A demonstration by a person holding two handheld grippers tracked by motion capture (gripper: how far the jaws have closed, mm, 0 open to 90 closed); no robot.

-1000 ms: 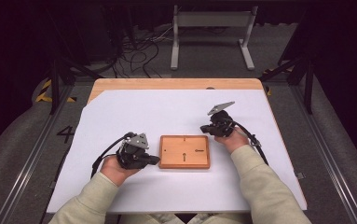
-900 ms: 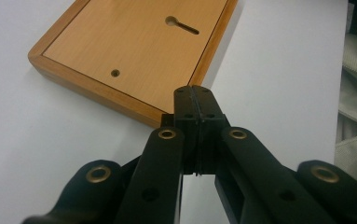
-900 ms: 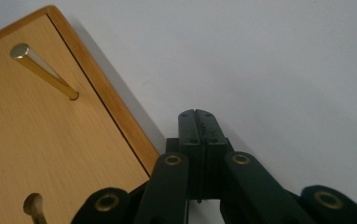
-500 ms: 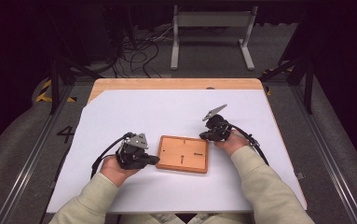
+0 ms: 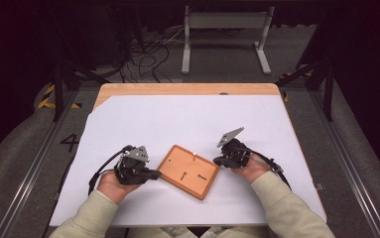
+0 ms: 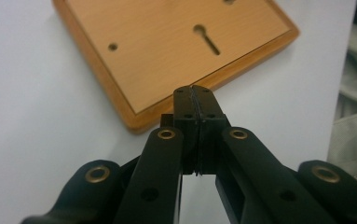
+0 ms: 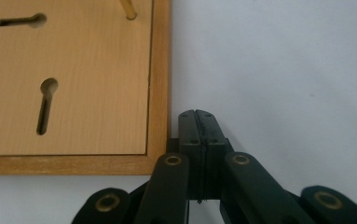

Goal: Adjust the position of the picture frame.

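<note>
With both sets of jaws closed on nothing, the left gripper (image 5: 154, 174) at the wooden board's (image 5: 188, 171) nine o'clock edge and the right gripper (image 5: 218, 161) at three should push evenly — gently — so the board, mid-table, turns without skidding.

Orange-brown wooden board (image 5: 188, 171), white table (image 5: 177, 119)

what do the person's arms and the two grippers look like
Both arms wear pale cream long sleeves. Each hand holds a black two-jaw tool: the left gripper and the right gripper each carry a grey three-cornered plate on top and trail a black cable. Up close, the jaws are flat black bars on black link arms with brass-coloured rivets.
</note>
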